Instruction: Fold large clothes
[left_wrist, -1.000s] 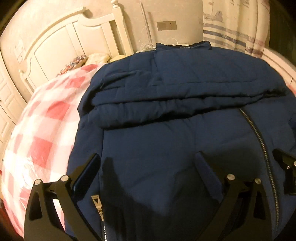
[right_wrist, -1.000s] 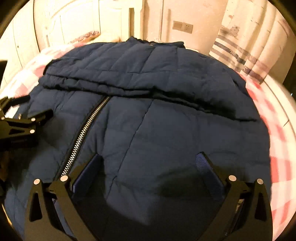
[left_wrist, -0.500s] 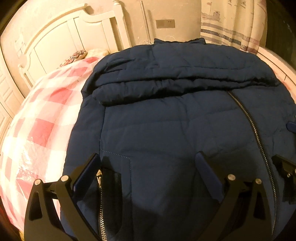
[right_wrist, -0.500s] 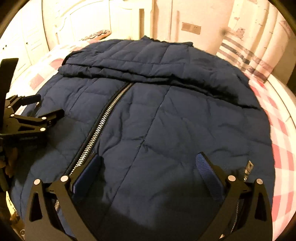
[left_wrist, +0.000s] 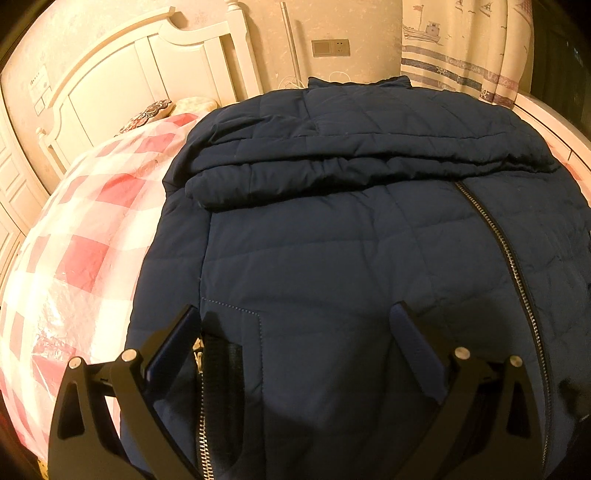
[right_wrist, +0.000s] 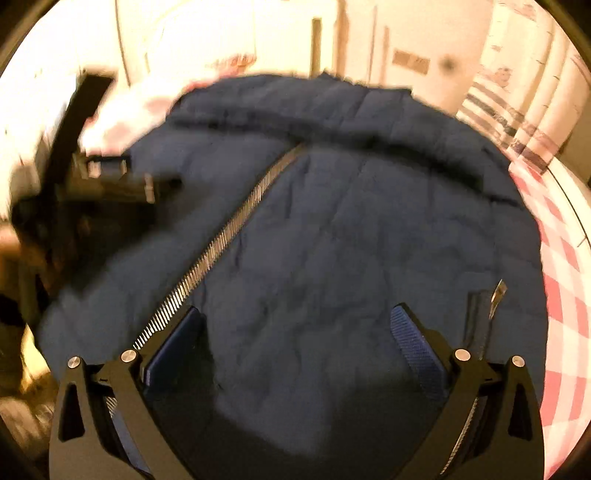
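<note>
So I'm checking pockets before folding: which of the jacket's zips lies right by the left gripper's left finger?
The short pocket zip, running beside the left gripper's left finger. The long front zip crosses the navy jacket diagonally, further right.

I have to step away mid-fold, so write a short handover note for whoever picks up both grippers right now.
Left gripper: open, holding nothing, low over the near left part of the jacket.
Right gripper: open, holding nothing, over the near right part; its view is blurred.
Jacket: zipped, lying front up on the checked bedspread, collar toward the headboard. The zipper runs down the middle.
Done: both sleeves appear folded across the chest.
Left: probably grip the near hem with both grippers, fold it up toward the collar, then tidy the bundle.
</note>
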